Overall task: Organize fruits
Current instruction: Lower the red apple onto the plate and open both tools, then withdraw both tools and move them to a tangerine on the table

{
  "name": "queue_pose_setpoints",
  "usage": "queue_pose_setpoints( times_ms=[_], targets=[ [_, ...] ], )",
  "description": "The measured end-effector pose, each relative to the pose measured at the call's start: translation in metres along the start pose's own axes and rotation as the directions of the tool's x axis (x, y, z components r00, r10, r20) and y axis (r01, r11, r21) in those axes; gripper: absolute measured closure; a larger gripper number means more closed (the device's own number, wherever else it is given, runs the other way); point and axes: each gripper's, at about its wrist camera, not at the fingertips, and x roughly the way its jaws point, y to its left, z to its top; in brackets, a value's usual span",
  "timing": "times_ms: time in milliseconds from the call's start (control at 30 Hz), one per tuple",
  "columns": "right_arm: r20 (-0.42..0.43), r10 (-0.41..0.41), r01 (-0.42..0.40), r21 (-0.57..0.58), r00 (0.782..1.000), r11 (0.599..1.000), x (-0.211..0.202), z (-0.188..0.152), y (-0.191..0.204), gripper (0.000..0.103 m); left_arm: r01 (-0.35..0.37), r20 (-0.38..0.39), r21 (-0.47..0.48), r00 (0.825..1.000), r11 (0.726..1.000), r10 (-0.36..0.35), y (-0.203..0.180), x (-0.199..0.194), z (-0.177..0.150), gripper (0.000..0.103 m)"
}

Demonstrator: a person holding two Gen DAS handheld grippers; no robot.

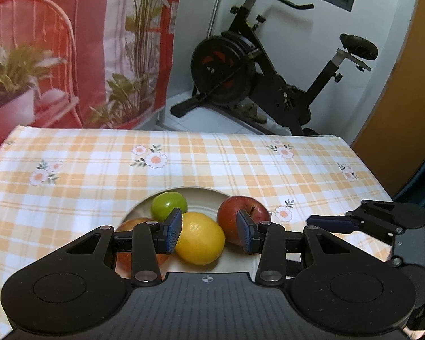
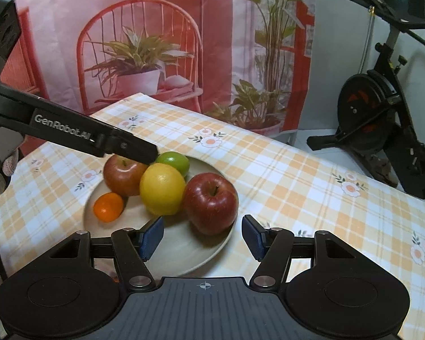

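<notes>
Orange-and-white checked cloth with printed flowers covers the desk, where a pale round plate carries five fruits. Seen from the right wrist, left to right: a small orange at the plate's near-left edge, a red-and-yellow apple behind it, a yellow lemon at the centre touching that apple, a green lime tucked behind the lemon, and a dark red apple touching the lemon on the right side of the plate. The left gripper hangs above the fruit, its blue pads apart and clasping nothing; one of its black fingers crosses in front of the red-and-yellow apple in the right wrist view and bears the lettering "GenRobot.AI". The right gripper hovers at the plate's near rim, released and empty. Behind the desk hangs a printed backdrop of a red chair and potted plants; to its right stands a black exercise bike against a white wall.
</notes>
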Motion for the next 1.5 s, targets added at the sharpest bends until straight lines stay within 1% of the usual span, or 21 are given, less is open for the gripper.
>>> queue_pose_setpoints(
  times_ms=[267,433,567,967,1200,1300,1500],
  targets=[
    [0.037,-0.007,0.005,0.069,0.999,0.998,-0.031,-0.027,0.004,0.046,-0.026,0.057,0.037,0.998,0.999,0.024,-0.005,-0.039,-0.027,0.059],
    [0.028,0.002,-0.005,0.114,1.000,0.994,-0.037,-0.043,0.002,0.047,-0.023,0.064,0.063,0.998,0.998,0.019,-0.011,-0.049,-0.039,0.059],
    [0.014,0.003,-0.005,0.121,1.000,0.993,-0.039,-0.048,0.002,0.048,-0.011,0.055,0.078,0.998,0.997,0.006,-0.016,-0.049,-0.046,0.059],
    [-0.027,0.026,-0.023,0.115,0.999,0.993,-0.036,-0.051,0.004,0.048,-0.012,0.034,0.102,0.999,0.995,0.009,-0.018,-0.048,-0.056,0.059],
    [-0.054,0.048,-0.041,0.133,0.997,0.990,-0.032,-0.057,0.003,0.050,-0.012,0.009,0.103,1.000,0.995,0.012,-0.017,-0.042,-0.065,0.059],
    [-0.070,0.057,-0.047,0.141,0.996,0.989,-0.030,-0.060,0.002,0.052,-0.009,0.002,0.110,1.000,0.994,0.009,-0.018,-0.041,-0.067,0.059],
    [-0.087,0.054,-0.039,0.171,0.995,0.985,-0.027,-0.063,-0.002,0.054,0.001,-0.011,0.116,1.000,0.993,0.000,-0.019,-0.038,-0.071,0.059]
  ],
)
